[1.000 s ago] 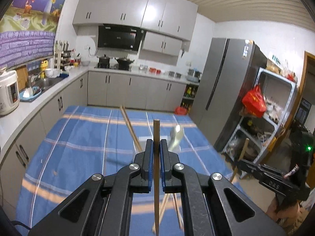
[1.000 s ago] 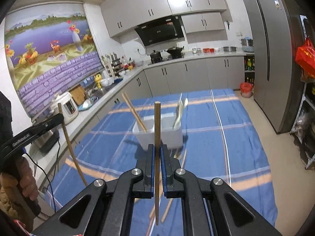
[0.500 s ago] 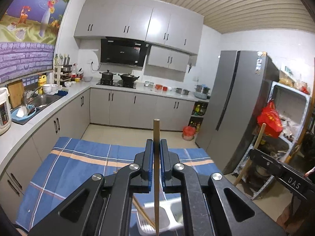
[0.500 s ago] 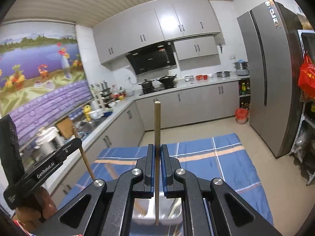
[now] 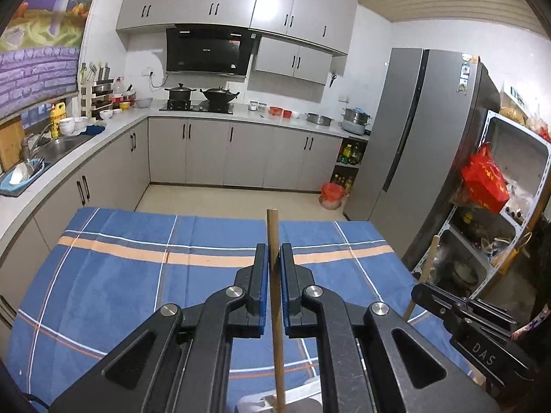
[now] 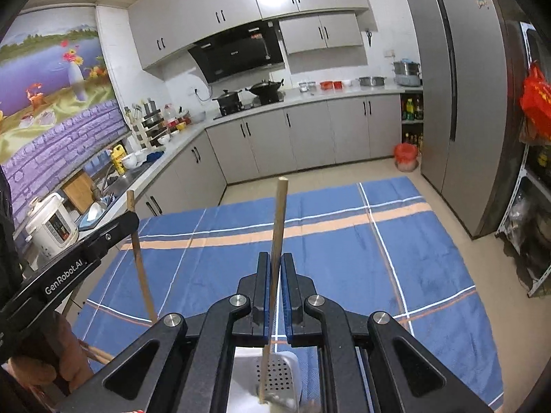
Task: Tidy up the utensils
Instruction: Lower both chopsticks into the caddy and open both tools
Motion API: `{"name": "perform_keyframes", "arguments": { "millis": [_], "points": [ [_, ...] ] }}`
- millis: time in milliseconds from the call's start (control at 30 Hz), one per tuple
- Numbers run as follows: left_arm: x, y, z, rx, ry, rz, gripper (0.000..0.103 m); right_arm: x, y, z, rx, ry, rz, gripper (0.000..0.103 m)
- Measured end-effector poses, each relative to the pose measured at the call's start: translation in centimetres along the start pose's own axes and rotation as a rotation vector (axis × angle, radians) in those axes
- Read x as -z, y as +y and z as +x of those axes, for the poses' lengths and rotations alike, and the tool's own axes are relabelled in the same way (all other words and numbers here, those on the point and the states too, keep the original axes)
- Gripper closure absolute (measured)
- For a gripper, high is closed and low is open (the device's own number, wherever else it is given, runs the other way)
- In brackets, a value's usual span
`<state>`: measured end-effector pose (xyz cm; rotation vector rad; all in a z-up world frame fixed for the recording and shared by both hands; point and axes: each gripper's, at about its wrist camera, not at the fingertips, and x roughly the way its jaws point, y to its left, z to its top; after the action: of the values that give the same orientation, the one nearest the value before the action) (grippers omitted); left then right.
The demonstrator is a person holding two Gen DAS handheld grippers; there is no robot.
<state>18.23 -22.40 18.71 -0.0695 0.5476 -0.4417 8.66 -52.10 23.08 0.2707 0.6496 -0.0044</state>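
Clamping one wooden chopstick apiece, both hand-held grippers are seen above a table laid w/ a blue plaid cloth (image 5: 137, 275) in a home kitchen. The left gripper (image 5: 272, 268) is closed narrow on its chopstick (image 5: 275, 313), which is held upright between the blue pads; the top end sticks out beyond the fingertips, the lower end hangs beneath the gripper, over a white utensil holder (image 5: 251, 404) glimpsed directly below. The right gripper (image 6: 274, 275) is likewise pinched tight on a second chopstick (image 6: 277, 241), tilted slightly, its lower tip poised over a perforated compartment of the holder (image 6: 275, 378) just under the gripper body; contact w/ the holder cannot be told. The two grippers are side by side: the left one is caught at the left of the right-wrist view, w/ part of a hand (image 6: 34, 361) around its grip. Grey cabinets (image 5: 206, 155), a stove w/ pots & a tall fridge (image 5: 413, 137) are seen ahead of the fingers, well apart.
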Motion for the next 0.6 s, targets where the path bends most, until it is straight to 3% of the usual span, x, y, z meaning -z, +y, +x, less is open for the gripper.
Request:
{"name": "perform_keyframes", "arguments": {
  "millis": [600],
  "points": [
    [1.6, 1.0, 2.7, -0.014, 0.047, -0.013, 0.096, 0.8, 0.0, 2.3, -0.017, 0.052, -0.024, 0.095]
  ]
}}
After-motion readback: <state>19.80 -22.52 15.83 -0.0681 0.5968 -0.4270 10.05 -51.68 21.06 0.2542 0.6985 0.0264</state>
